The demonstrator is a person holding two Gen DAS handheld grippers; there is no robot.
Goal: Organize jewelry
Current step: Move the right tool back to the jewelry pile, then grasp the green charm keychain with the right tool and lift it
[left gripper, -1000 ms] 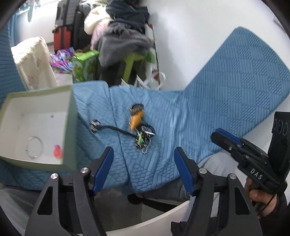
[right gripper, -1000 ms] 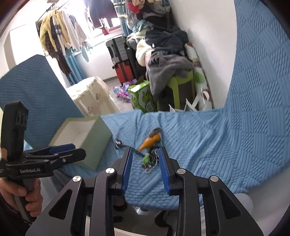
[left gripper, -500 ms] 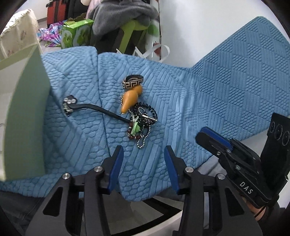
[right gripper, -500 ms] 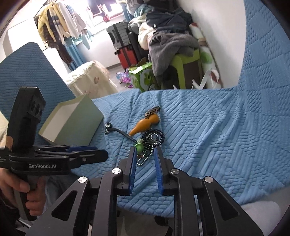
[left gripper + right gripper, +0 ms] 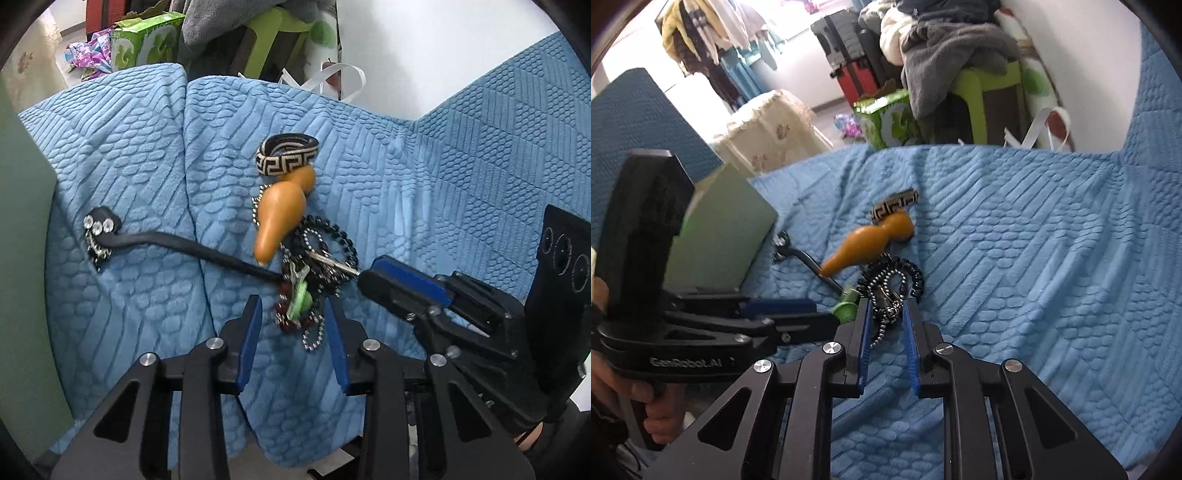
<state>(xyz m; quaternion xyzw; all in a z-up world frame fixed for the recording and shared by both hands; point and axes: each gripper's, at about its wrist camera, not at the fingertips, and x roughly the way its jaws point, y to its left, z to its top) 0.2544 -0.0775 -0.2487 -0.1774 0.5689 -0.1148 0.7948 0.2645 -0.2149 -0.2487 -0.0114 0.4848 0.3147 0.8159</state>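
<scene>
A tangle of jewelry lies on the blue quilted cover (image 5: 424, 177): an orange gourd pendant (image 5: 282, 218), a black-and-cream patterned ring (image 5: 287, 158), a black cord with a rhinestone clasp (image 5: 101, 227), black bead chains (image 5: 325, 247) and a green charm (image 5: 300, 301). My left gripper (image 5: 293, 314) is open, its jaws either side of the green charm and dark red beads. My right gripper (image 5: 885, 317) is open but narrow, its jaws astride the silver ball chain (image 5: 886, 314). It also shows in the left wrist view (image 5: 373, 277), beside the pile.
A pale green box (image 5: 720, 236) stands at the left on the cover. Beyond the cover's far edge are a green stool (image 5: 979, 85) with grey clothes, a green carton (image 5: 144, 37), suitcases (image 5: 849, 55) and a white wall.
Both grippers have moved forward and down onto the jewelry pile. The left jaws narrowed from wide open. The green box slid out to the left edge of the left wrist view.
</scene>
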